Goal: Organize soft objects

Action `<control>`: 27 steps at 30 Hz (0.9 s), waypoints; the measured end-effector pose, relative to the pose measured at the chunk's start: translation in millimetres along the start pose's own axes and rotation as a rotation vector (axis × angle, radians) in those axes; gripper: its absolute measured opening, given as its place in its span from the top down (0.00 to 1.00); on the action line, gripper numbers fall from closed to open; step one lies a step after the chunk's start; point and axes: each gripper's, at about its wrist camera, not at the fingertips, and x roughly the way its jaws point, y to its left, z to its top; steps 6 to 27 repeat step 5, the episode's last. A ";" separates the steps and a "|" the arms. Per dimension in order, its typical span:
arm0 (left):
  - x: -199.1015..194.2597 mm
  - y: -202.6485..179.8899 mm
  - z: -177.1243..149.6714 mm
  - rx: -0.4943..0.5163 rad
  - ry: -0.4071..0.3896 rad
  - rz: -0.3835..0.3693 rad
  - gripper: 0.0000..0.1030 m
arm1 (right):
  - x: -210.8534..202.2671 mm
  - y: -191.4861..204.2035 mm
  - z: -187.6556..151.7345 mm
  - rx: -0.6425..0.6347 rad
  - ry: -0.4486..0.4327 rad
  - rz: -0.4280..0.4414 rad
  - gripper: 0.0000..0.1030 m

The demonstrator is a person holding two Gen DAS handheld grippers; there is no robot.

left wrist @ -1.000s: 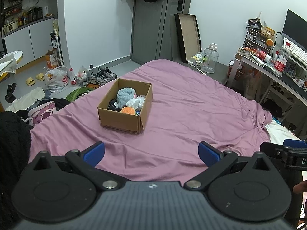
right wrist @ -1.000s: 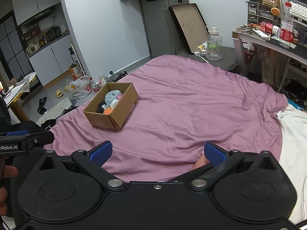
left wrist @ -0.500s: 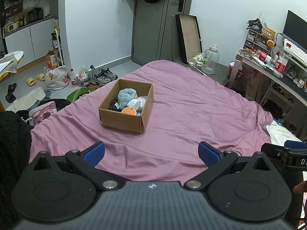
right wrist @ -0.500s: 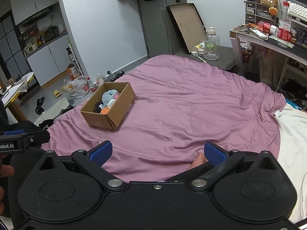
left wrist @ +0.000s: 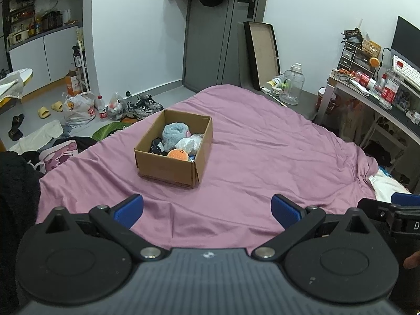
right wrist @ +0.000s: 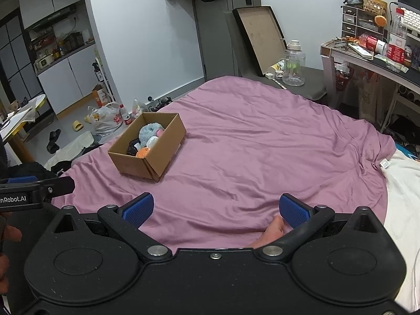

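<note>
Several soft items: packed together in the cardboard box [left wrist: 172,166] — a blue-grey fluffy roll [left wrist: 173,136], an orange plush ball [left wrist: 178,154], a white soft piece [left wrist: 187,143], a dark item [left wrist: 156,146]; a pink bit shows beside the roll in the right wrist view.
Box position: on the purple sheet [left wrist: 262,157], left of the bed's middle, top open, well apart from both grippers.
Box seen from the right: cardboard box [right wrist: 155,155] sits forward and to the left, one corner turned toward the camera.
Left gripper [left wrist: 207,208]: jaws spread wide, nothing between the blue pads [left wrist: 129,210], hovering over the near edge of the sheet.
Right gripper [right wrist: 214,210]: jaws spread wide, holding nothing; a bare foot [right wrist: 270,232] lies on the sheet just under its right finger.
Surroundings: desk [left wrist: 372,97] at right; clear jug [left wrist: 292,84] and leaning frame [left wrist: 262,52] beyond the bed; sneakers [left wrist: 143,106] and bags [left wrist: 78,107] on the floor at left.
</note>
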 end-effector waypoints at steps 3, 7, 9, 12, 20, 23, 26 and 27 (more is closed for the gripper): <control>4.9 1.9 3.2 -0.004 -0.002 0.002 0.00 | 7.6 -1.2 4.0 0.007 0.002 0.002 0.00; 7.9 3.1 5.8 -0.003 -0.007 0.003 0.00 | 13.6 -2.2 7.3 0.009 0.006 0.000 0.00; 7.9 3.1 5.8 -0.003 -0.007 0.003 0.00 | 13.6 -2.2 7.3 0.009 0.006 0.000 0.00; 7.9 3.1 5.8 -0.003 -0.007 0.003 0.00 | 13.6 -2.2 7.3 0.009 0.006 0.000 0.00; 7.9 3.1 5.8 -0.003 -0.007 0.003 0.00 | 13.6 -2.2 7.3 0.009 0.006 0.000 0.00; 7.9 3.1 5.8 -0.003 -0.007 0.003 0.00 | 13.6 -2.2 7.3 0.009 0.006 0.000 0.00; 7.9 3.1 5.8 -0.003 -0.007 0.003 0.00 | 13.6 -2.2 7.3 0.009 0.006 0.000 0.00; 7.9 3.1 5.8 -0.003 -0.007 0.003 0.00 | 13.6 -2.2 7.3 0.009 0.006 0.000 0.00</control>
